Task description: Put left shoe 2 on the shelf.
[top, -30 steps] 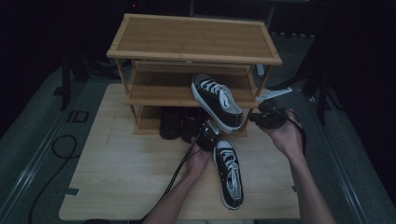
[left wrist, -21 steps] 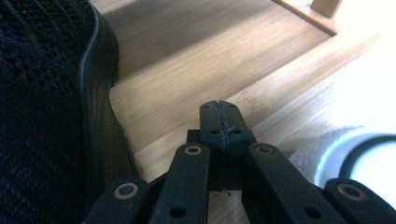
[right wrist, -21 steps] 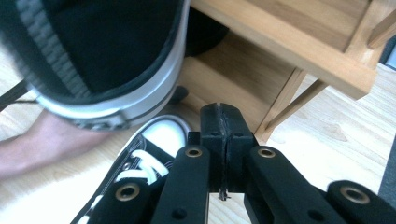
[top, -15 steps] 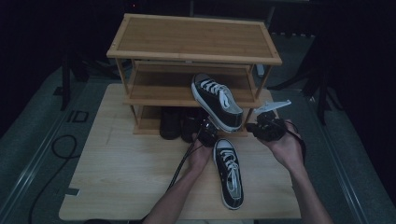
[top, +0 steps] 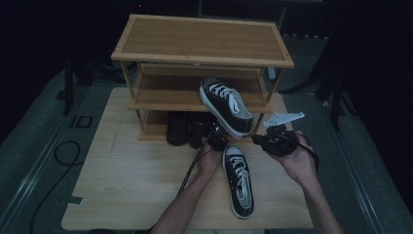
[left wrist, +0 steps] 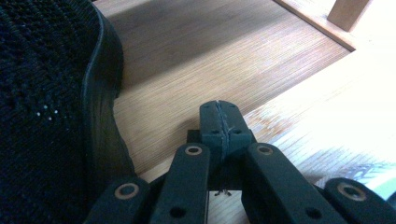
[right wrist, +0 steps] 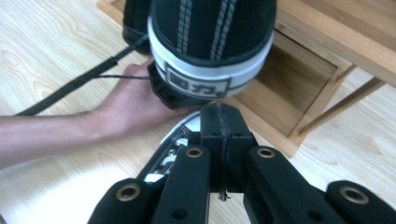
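A black sneaker with white laces [top: 226, 103] lies tilted on the rack's middle shelf, its heel [right wrist: 210, 42] overhanging the front edge. Its mate [top: 238, 178] lies flat on the table, toe toward the person. My left gripper [top: 216, 136] sits low at the rack's bottom shelf under the overhanging heel; its jaws [left wrist: 219, 121] are shut with nothing between them, beside a black shoe [left wrist: 46, 93]. My right gripper [top: 260, 141] is held right of the heel, pointing left at it; it [right wrist: 219, 123] is shut and holds nothing.
The wooden shoe rack [top: 204, 39] has three levels and stands at the table's far side. Two dark shoes [top: 178, 127] sit on its bottom shelf. A cable [top: 190, 170] trails along the left forearm. Bare tabletop [top: 131, 180] lies to the left.
My right hand has drifted toward the person and a little left, nearer the sneaker's heel. The left hand and both sneakers have stayed put.
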